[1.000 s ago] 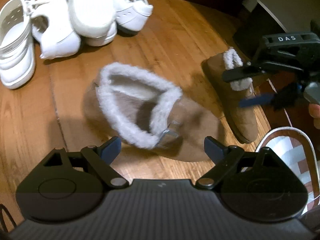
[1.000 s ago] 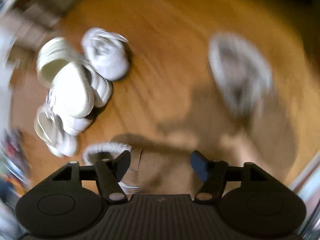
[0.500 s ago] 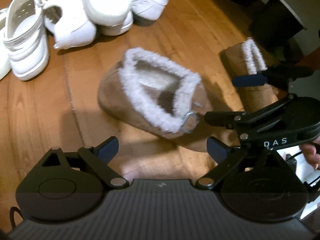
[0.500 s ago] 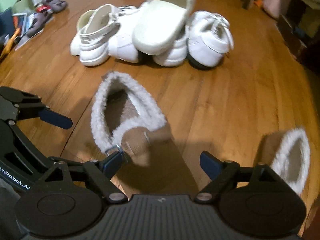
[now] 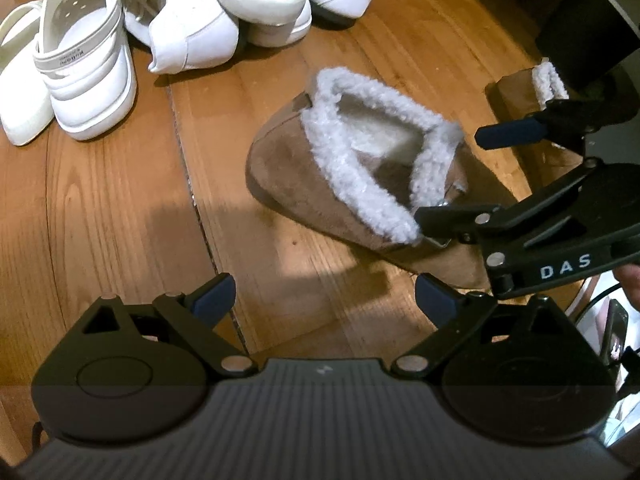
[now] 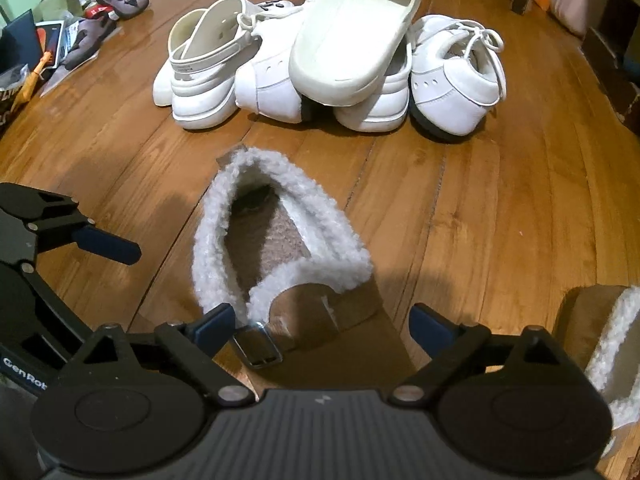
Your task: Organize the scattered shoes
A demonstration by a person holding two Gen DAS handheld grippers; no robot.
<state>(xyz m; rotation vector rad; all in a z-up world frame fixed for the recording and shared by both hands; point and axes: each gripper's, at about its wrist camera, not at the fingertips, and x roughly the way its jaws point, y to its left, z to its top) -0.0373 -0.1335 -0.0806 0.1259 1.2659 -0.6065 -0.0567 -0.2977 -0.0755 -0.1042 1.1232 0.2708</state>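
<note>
A tan slipper with a white fleece rim (image 5: 352,184) lies on the wooden floor, its buckled heel strap (image 6: 256,344) nearest the right wrist camera. My right gripper (image 6: 322,322) hovers over that strap end, jaws opening. The slipper lies between its fingers; the pads do not press on it. In the left wrist view the right gripper (image 5: 464,176) reaches in from the right, and one finger (image 5: 440,216) rests against the fleece. My left gripper (image 5: 324,300) stands open over bare floor, short of the slipper. The matching slipper (image 6: 600,344) lies further right.
A heap of white clogs, sneakers and a slide (image 6: 340,60) is piled beyond the slipper. Small grey shoes and loose clutter (image 6: 80,20) lie at the far left. A dark cylindrical object (image 5: 588,20) stands near the second slipper (image 5: 524,88). A hand (image 5: 628,284) holds the right gripper.
The right gripper swung in from the right, rolled upright and dropped over the slipper's strap end, its jaws widening. The left gripper tilted and sank slightly, jaws a little wider.
</note>
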